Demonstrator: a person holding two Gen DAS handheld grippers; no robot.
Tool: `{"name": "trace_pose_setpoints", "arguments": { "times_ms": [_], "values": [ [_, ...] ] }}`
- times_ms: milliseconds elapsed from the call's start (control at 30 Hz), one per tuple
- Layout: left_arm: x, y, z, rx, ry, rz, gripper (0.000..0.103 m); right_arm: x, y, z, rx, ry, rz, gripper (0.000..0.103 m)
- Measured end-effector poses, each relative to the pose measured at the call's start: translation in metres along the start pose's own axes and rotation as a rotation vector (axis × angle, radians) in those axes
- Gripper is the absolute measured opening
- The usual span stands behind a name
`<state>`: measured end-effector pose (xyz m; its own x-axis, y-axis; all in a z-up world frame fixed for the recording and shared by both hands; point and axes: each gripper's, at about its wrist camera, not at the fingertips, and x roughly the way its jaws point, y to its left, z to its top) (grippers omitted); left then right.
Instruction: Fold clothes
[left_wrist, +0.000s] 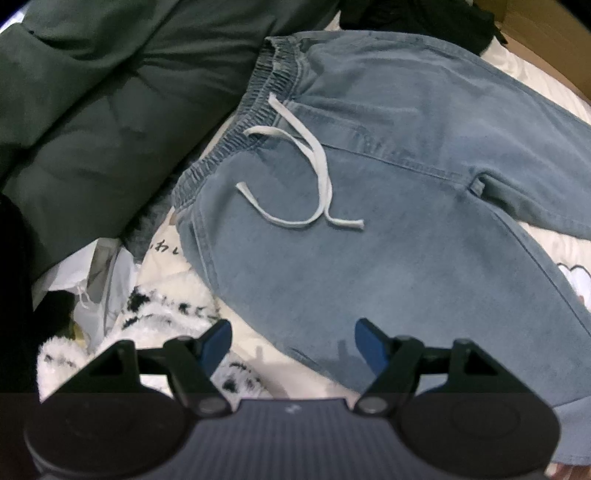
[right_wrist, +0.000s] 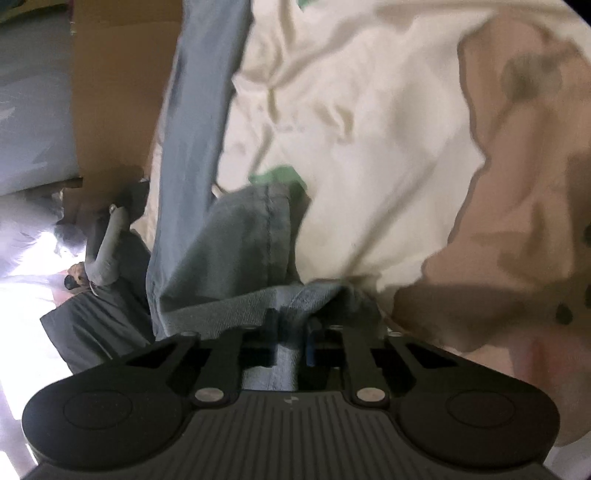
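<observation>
- The bed (left_wrist: 258, 354), covered in a cream printed sheet, carries everything; a dark green quilt (left_wrist: 92, 110) lies bunched along the waistband side, and a cardboard box (right_wrist: 110, 92) stands beyond the bed in the right wrist view.
- The light blue jeans (left_wrist: 388, 221) lie spread flat on the bed, waistband toward the quilt, with one leg running off toward the lower edge of the left wrist view.
- The white drawstring (left_wrist: 317, 173) lies loose in a loop on the front panel, below the elastic waistband (left_wrist: 255, 99).
- The right gripper (right_wrist: 291, 339) is closed on a bunched hem of the jeans, the denim pinched between its jaws and hanging lifted above the sheet.
- The left gripper (left_wrist: 291, 339) hovers above the hip area with its jaws wide apart, holding nothing.
- Judgement: the first fold is under way, one leg end being carried. Next, the left gripper probably needs to pin or grasp the waistband side so the lifted leg can be laid over evenly without dragging the drawstring.
</observation>
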<state>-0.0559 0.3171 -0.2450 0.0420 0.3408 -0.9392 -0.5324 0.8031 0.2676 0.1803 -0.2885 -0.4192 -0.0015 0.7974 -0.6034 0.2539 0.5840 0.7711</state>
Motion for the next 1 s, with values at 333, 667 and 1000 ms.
{"name": "trace_pose_setpoints", "arguments": {
  "times_ms": [333, 667, 1000],
  "values": [
    [0.003, 0.007, -0.004, -0.014, 0.003, -0.01, 0.076, -0.069, 0.036, -0.012, -0.175, -0.105, -0.04, 0.002],
    [0.005, 0.015, -0.006, -0.029, 0.015, -0.025, 0.076, -0.122, 0.016, -0.044, -0.2, -0.146, -0.106, 0.001],
    [0.001, 0.017, -0.008, 0.007, 0.009, -0.009, 0.076, -0.103, -0.052, -0.064, -0.062, -0.045, -0.163, 0.006]
  ]
}}
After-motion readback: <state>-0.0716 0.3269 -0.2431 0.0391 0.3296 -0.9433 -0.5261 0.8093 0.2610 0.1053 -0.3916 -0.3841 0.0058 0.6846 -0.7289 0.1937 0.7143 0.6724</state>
